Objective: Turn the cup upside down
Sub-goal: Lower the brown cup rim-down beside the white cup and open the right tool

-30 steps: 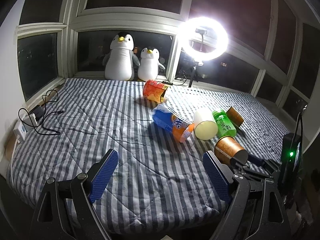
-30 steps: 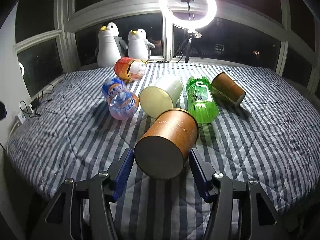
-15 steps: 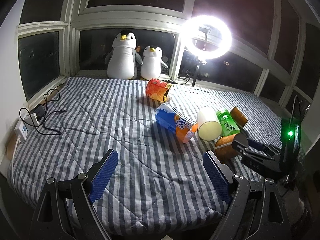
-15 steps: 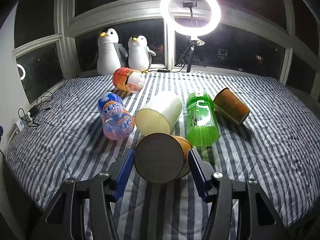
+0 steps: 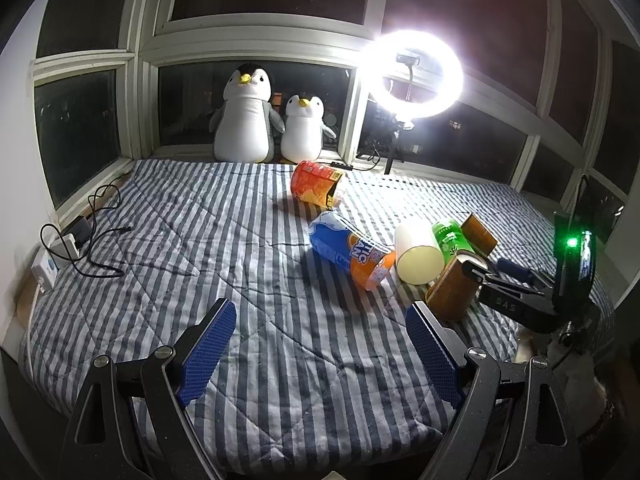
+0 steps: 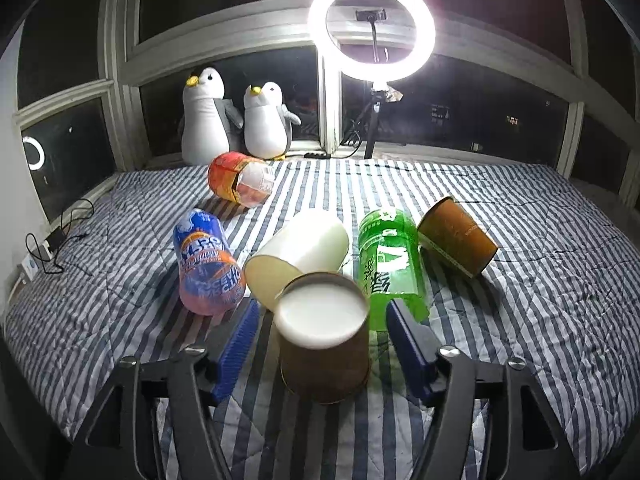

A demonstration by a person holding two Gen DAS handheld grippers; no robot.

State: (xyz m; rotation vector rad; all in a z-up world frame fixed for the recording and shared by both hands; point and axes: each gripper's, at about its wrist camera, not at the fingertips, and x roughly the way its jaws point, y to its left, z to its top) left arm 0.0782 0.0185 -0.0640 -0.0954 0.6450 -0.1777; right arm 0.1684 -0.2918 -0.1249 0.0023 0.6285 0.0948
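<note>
A brown paper cup [image 6: 324, 340] stands upside down on the striped bedspread [image 6: 540, 340], white base up, between my right gripper's [image 6: 322, 342] blue fingers [image 6: 240, 340]. The jaws stand apart with a gap on each side of the cup. In the left wrist view the same cup [image 5: 452, 292] stands at the right with the right gripper [image 5: 480, 276] around it. My left gripper [image 5: 320, 354] is open and empty over the near bedspread. A second brown cup [image 6: 458, 236] lies on its side at the right.
A white cup [image 6: 298, 252], a green bottle [image 6: 390, 268], a blue-orange bottle [image 6: 208, 264] and an orange container [image 6: 240, 182] lie on the bed. Two plush penguins [image 6: 236, 120] and a ring light [image 6: 372, 28] stand at the window. Cables and a power strip [image 5: 60, 248] lie at the left edge.
The right gripper turned the brown cup from lying on its side to base up, set it on the bedspread, and its jaws have spread away from it. The left gripper stayed put.
</note>
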